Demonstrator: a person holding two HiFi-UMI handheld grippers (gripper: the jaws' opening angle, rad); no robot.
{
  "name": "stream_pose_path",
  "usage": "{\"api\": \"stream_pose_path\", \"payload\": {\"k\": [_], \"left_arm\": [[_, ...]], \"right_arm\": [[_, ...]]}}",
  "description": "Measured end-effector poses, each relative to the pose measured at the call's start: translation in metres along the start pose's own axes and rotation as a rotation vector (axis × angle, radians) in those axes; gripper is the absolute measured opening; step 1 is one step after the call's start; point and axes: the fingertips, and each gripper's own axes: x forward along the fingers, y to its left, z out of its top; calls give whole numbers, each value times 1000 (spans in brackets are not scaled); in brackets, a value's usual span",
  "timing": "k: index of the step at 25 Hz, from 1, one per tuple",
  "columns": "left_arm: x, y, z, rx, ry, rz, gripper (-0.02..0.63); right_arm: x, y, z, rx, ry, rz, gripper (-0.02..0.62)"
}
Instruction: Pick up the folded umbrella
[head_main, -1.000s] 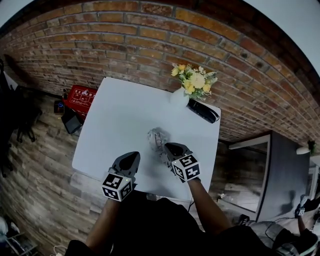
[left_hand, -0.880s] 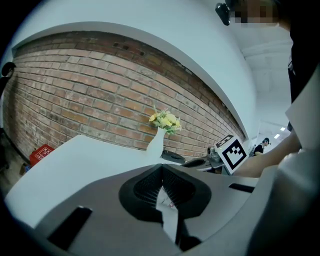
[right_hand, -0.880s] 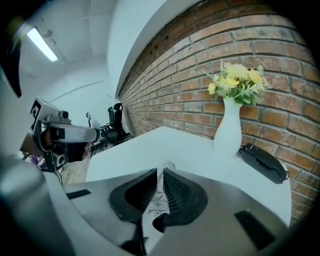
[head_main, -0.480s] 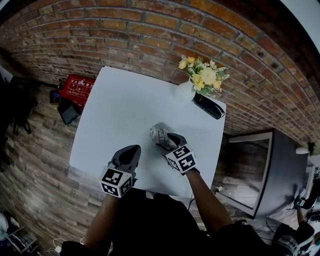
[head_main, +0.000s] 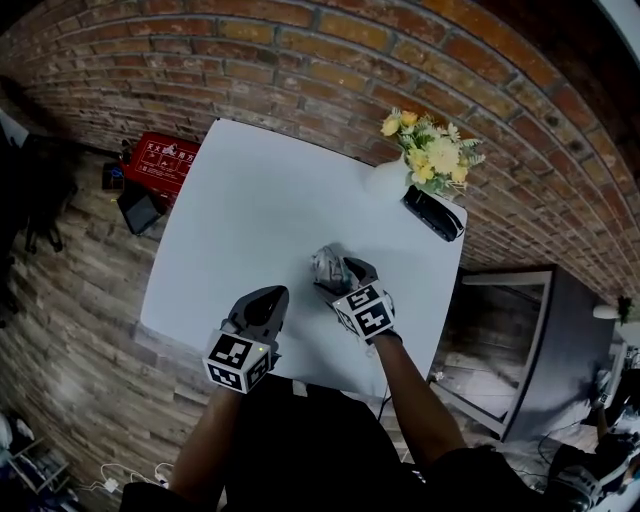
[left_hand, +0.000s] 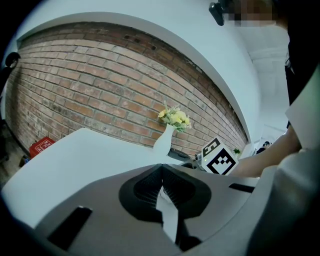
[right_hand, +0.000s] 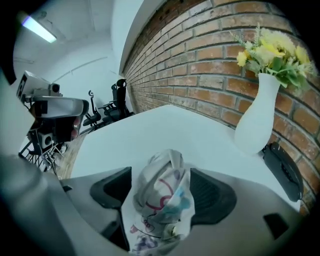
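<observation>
White table (head_main: 250, 220) bears a folded umbrella (head_main: 328, 265) and a vase (head_main: 388, 182) holding yellow flowers (head_main: 437, 155).

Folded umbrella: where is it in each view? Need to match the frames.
Head view: folded umbrella at picture centre, at the tips of the right claw.
Left gripper view: not in it.
Right gripper view: lower centre, between the claw's jaws, which have just been opening.
Shared landmark: white vase.

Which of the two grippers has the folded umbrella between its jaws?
The right gripper: its jaws have just been opening and stand apart around the folded umbrella. The left gripper is shut and empty.
</observation>
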Motion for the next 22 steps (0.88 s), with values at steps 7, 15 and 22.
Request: {"api": "stream_pose_path", "payload": {"k": [7, 15, 22], "left_arm": [[0, 9, -3, 0, 4, 9, 14], [-8, 13, -13, -6, 18, 16, 14], [-12, 10, -15, -16, 15, 24, 14]], "right_arm": [[20, -3, -14, -9, 66, -16, 350], [28, -5, -22, 0, 96, -53, 348], [31, -9, -25, 16, 105, -51, 305]]}}
